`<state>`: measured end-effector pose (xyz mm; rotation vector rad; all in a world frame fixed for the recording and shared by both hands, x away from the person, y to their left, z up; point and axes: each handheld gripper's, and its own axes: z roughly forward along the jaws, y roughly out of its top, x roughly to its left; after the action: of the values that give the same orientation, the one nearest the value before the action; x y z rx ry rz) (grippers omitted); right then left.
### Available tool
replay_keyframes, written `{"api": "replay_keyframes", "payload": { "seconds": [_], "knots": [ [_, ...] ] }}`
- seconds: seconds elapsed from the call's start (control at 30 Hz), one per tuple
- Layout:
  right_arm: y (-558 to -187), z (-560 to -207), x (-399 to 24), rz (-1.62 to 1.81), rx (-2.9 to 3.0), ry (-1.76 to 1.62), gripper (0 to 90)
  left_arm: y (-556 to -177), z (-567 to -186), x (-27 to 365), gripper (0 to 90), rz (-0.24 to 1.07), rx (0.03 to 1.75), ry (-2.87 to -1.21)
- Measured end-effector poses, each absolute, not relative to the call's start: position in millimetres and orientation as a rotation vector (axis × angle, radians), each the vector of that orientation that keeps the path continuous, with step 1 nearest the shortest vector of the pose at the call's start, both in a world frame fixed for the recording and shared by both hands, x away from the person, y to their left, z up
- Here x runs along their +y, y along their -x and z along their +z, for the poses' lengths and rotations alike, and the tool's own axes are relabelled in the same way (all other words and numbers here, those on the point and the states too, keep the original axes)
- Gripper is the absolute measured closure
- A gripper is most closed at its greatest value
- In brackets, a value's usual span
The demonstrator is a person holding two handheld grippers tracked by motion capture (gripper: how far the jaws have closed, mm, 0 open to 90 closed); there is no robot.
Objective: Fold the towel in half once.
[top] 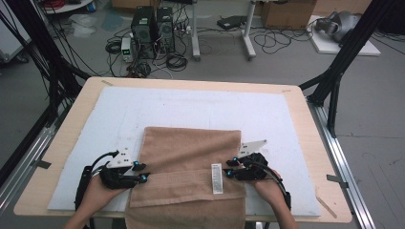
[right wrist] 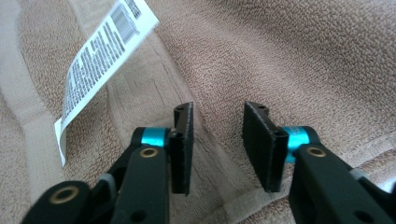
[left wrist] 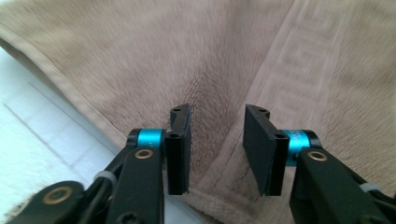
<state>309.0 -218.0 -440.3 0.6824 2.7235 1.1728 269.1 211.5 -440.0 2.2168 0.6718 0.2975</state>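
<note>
Towel (top: 188,157): tan, on white mat (top: 282,119) covering wooden table (top: 305,124); near edge folded up over itself, near end hanging off table front. White label (top: 217,178) on folded strip, toward right side.

Left gripper (top: 142,171): at towel's left edge, jaws spread, nothing between them; towel hem and patterned band below.

Right gripper (top: 231,168): at towel's right edge just beside label, jaws spread, not pinching cloth.

Floor beyond table: computer towers (top: 153,31), cables.
</note>
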Motion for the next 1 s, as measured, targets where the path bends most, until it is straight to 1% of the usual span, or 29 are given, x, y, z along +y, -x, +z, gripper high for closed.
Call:
{"api": "replay_keyframes", "payload": {
  "seconds": [0.07, 0.2, 0.3, 0.47, 1.0],
  "knots": [
    [-309, -440, -219, 1.177, 2.733, -0.686, 70.5, -269, -440, 211, 66.2, 0.297, 0.687, -2.208],
    [-308, -439, -216, 1.168, 2.743, -0.678, 80.6, -269, -441, 210, 76.4, 0.321, 0.690, -2.209],
    [-308, -439, -215, 1.166, 2.751, -0.677, 84.2, -269, -441, 209, 84.2, 0.308, 0.690, -2.209],
    [-308, -437, -216, 1.163, 2.749, -0.660, 86.5, -269, -440, 209, 86.4, 0.306, 0.685, -2.208],
    [-285, -409, -222, 1.251, 2.712, -0.587, 86.6, -256, -414, 216, 87.1, 0.336, 0.654, -2.150]
  ]
}}
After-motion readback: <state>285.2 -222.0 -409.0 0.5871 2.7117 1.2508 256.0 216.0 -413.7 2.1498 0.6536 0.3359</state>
